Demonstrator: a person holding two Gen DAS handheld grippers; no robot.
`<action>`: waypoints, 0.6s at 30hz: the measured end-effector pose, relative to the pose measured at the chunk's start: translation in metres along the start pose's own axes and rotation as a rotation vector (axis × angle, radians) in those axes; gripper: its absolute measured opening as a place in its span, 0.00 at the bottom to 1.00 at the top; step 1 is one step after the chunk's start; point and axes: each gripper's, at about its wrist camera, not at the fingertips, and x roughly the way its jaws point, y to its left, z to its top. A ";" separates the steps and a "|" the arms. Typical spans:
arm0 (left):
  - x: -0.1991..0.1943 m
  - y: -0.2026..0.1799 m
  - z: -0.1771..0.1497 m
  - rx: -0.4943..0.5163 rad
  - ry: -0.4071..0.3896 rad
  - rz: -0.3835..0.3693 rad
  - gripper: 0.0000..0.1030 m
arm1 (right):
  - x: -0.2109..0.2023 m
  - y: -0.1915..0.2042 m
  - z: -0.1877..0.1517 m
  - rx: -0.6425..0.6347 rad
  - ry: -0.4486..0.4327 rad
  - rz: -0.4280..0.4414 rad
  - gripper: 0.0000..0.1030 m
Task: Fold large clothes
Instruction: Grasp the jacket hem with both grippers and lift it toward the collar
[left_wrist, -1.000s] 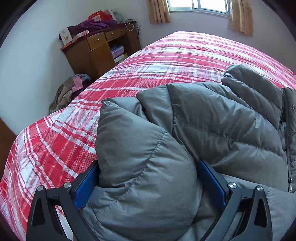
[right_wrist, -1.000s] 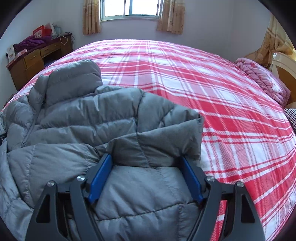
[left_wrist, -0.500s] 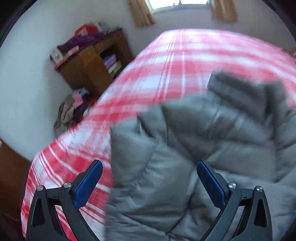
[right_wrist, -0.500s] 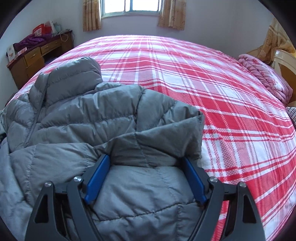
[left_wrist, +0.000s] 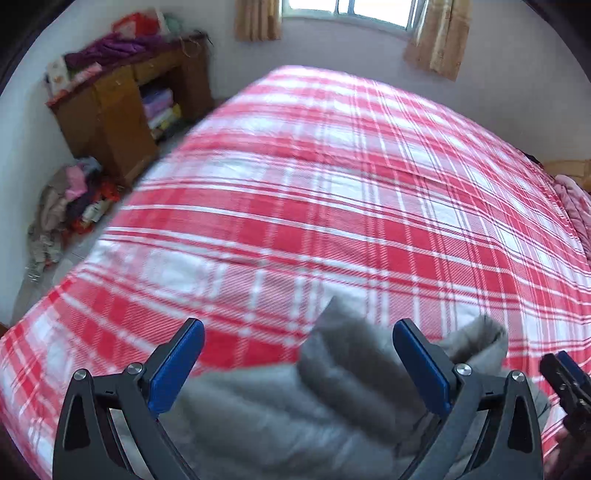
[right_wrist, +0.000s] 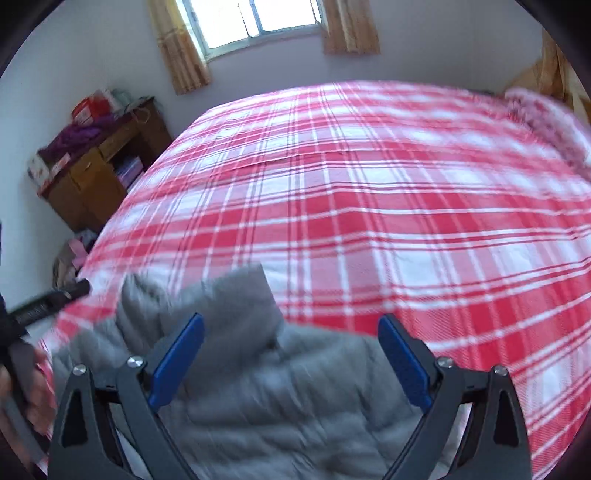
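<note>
Beyond the grey jacket (right_wrist: 258, 387), the red plaid bed (right_wrist: 369, 221) lies bare as far as the window wall, so there is free passage above it. A pink blanket (right_wrist: 546, 122) is bunched at the bed's far right edge. Left of the bed stands a cluttered wooden desk (left_wrist: 118, 110), and a heap of clothes (left_wrist: 70, 206) on the floor blocks the gap beside it.

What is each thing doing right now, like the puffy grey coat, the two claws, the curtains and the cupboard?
Puffy grey quilted coat: lying bunched on the red and white checked bedspread, gripped by neither claw.
Left claw: open, above the coat.
Right claw: opening, nothing pinched.
Tan curtains: pulled aside from the window.
Brown wooden cupboard: open shelves showing, clothes heaped on top.
</note>
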 end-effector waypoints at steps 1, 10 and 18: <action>0.009 -0.003 0.005 0.004 0.015 -0.006 0.99 | 0.012 0.001 0.010 0.007 0.016 -0.008 0.94; 0.054 -0.019 -0.005 0.119 0.073 -0.035 0.52 | 0.074 0.019 0.024 -0.094 0.156 -0.025 0.94; -0.016 -0.014 -0.034 0.248 -0.071 -0.136 0.09 | 0.056 0.017 0.000 -0.232 0.171 0.009 0.14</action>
